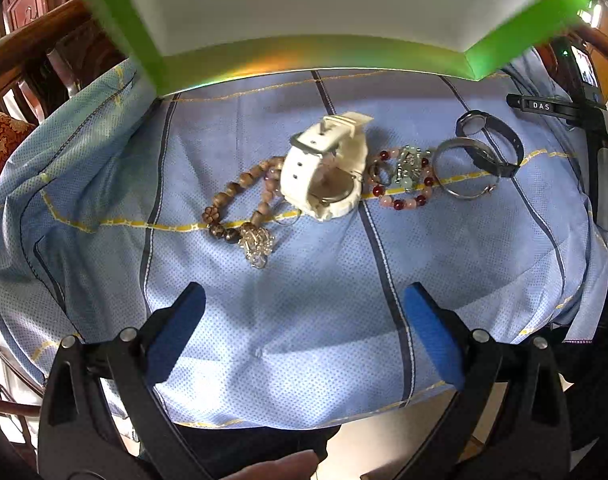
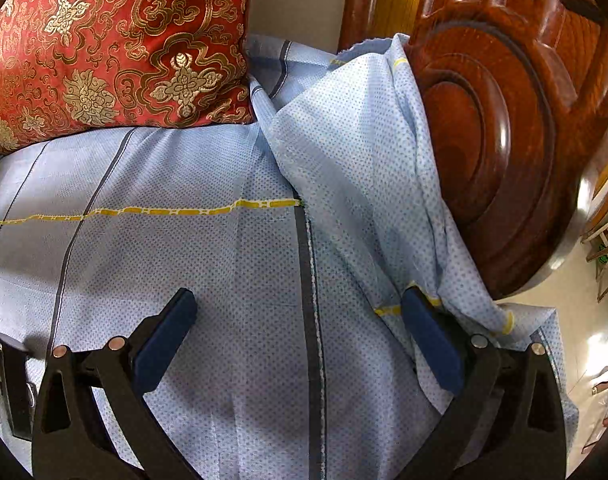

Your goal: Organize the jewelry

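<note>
white rubber-strapped wristwatch point(image 1: 324, 168) on blue checked cloth point(image 1: 304, 300) | brown wooden bead bracelet point(image 1: 239, 200) left of it, pink-and-red bead bracelet point(image 1: 402, 184) right | left gripper point(image 1: 304, 332) fingers apart, empty | right gripper point(image 2: 299, 332) fingers apart, empty

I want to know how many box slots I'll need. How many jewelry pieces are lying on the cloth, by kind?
Watches: 2, the white watch and the black watch
Bead bracelets: 2, the brown bead bracelet and the pink and red bead bracelet
Metal bangles: 1, the silver bangle
Total: 5
</note>
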The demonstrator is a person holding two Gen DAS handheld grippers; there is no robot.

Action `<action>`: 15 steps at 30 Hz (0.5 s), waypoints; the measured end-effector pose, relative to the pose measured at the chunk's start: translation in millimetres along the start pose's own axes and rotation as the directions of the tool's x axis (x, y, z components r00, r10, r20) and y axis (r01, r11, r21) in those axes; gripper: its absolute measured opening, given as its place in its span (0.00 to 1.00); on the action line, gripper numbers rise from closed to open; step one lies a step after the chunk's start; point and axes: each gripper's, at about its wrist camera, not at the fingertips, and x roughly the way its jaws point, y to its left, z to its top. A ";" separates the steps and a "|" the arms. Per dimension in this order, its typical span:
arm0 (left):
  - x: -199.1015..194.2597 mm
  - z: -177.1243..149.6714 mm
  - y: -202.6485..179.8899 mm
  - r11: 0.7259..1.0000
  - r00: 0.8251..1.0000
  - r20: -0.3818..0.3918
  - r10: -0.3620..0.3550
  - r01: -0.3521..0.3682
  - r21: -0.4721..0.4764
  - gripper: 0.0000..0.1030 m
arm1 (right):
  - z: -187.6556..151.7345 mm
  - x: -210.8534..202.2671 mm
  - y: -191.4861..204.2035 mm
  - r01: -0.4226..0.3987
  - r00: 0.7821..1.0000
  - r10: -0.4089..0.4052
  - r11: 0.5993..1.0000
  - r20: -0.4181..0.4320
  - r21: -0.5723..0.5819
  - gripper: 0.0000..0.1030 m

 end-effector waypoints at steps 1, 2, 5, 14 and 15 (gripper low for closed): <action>1.8 1.0 -4.7 1.000 1.000 0.001 0.000 0.000 0.006 0.96 | -0.5 -0.3 -0.1 0.000 1.000 0.000 1.000 0.000 0.000 0.97; 6.0 0.7 -5.0 1.000 1.000 0.000 0.000 0.000 0.010 0.96 | -0.5 -0.3 -0.1 0.000 1.000 0.000 1.000 0.000 0.000 0.97; 6.6 -0.1 -4.3 1.000 1.000 -0.007 0.008 -0.008 0.016 0.96 | -0.2 -0.1 -0.1 0.000 1.000 0.000 1.000 0.000 0.000 0.97; -0.4 4.5 -8.2 1.000 1.000 0.011 -0.006 0.006 0.017 0.96 | -0.3 -0.2 -0.3 0.000 1.000 0.000 1.000 0.000 0.001 0.97; -1.0 4.3 -8.1 1.000 1.000 0.014 -0.003 0.003 0.020 0.96 | -0.4 -0.3 -0.3 0.000 1.000 0.000 1.000 0.000 0.001 0.97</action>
